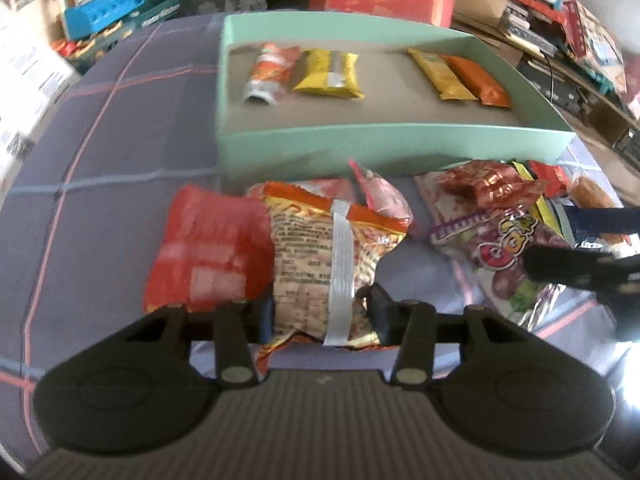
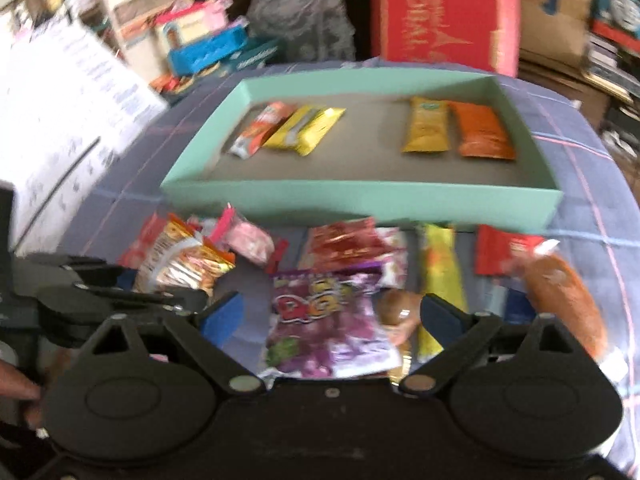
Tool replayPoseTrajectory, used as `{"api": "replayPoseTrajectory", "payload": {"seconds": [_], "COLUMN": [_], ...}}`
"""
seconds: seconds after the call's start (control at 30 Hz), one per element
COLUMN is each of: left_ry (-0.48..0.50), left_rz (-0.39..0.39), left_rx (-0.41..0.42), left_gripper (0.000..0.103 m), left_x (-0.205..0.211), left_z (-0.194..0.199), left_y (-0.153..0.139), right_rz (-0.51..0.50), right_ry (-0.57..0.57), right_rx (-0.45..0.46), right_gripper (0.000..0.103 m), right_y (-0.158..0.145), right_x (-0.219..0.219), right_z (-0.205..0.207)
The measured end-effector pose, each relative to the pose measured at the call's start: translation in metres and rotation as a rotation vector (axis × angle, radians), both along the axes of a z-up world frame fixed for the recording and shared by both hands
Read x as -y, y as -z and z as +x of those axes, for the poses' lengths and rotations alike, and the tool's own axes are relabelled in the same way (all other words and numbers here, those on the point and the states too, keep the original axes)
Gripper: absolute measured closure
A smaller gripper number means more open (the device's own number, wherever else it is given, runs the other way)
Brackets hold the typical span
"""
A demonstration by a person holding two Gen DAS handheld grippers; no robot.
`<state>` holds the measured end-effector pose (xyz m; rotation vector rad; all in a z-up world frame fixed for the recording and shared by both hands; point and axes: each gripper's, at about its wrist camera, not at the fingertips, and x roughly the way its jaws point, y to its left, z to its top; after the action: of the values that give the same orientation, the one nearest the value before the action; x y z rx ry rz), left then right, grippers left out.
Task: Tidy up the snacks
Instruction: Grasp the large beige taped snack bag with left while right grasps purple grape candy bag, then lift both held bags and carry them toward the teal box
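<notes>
- Pinching the lower end of the orange-and-yellow snack packet, the left gripper is seen clenched on it, both pads pressed against the crinkled sides just above the bottom seal; the film between them is visibly buckled.
- The packet is found on the checked cloth, in front of the near wall of the green tray, with a red packet touching it on one side and a pink packet behind it.
- The packet is judged light, soft and air-filled, with glossy film that may slip; its contents are probably brittle, so a hard squeeze is best avoided.
- A hold near the sealed end or across the silver back seam is judged safer than one on the puffed middle, since the film there is flatter and stiffer.
- The right gripper is held released, its blue pads spread wide above the purple candy bag, which lies flat among the loose snacks near the tray.
- That bag is judged flat, floppy and slick; an edge or corner would have to be taken, as the flat face offers nothing to pinch.
- Four packets are already laid in the tray, two towards each end, with bare floor left between them.
</notes>
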<state>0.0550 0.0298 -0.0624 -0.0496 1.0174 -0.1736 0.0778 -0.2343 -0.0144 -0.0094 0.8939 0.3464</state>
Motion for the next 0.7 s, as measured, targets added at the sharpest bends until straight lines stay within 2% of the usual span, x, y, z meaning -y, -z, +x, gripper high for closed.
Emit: {"api": "replayPoseTrajectory", "payload": {"seconds": [0.1,0.23,0.27,0.3,0.37,0.43,0.53,0.6,0.7], "left_ry": [-0.023,-0.030,-0.028,-0.026,-0.024,-0.020,-0.017,-0.023,-0.022], "left_rz": [-0.025,-0.032,-0.031,-0.029,-0.020,-0.008,0.016,0.019,0.020], "left_rx": [-0.001,0.005,0.008,0.009,0.012,0.016,0.024,0.027,0.023], "left_gripper": [0.056,0.055,0.054,0.053,0.050,0.048,0.052,0.058,0.059], "left_x": [-0.012,-0.014,-0.013,-0.012,-0.009,-0.006,-0.003,-0.004,-0.005], "left_z": [-0.003,-0.002,-0.002,-0.002,-0.002,-0.001,-0.002,-0.004,-0.007], "left_y": [0.001,0.002,0.003,0.003,0.004,0.005,0.005,0.003,0.001], "right_rz": [-0.044,-0.096,-0.105,-0.112,-0.127,-0.120,-0.082,-0.050,-0.005], "right_ry": [-0.040,-0.078,-0.090,-0.100,-0.110,-0.100,-0.065,-0.042,-0.011], "right_rx": [-0.028,-0.044,-0.050,-0.059,-0.063,-0.044,-0.039,-0.043,-0.054], "right_gripper": [0.009,0.025,0.036,0.041,0.046,0.053,0.061,0.062,0.064], "right_y": [0.014,0.027,0.030,0.033,0.039,0.037,0.032,0.028,0.023], "right_x": [-0.019,-0.034,-0.036,-0.038,-0.039,-0.037,-0.027,-0.017,-0.003], "right_z": [0.012,0.021,0.022,0.022,0.018,0.012,0.009,0.005,-0.002]}}
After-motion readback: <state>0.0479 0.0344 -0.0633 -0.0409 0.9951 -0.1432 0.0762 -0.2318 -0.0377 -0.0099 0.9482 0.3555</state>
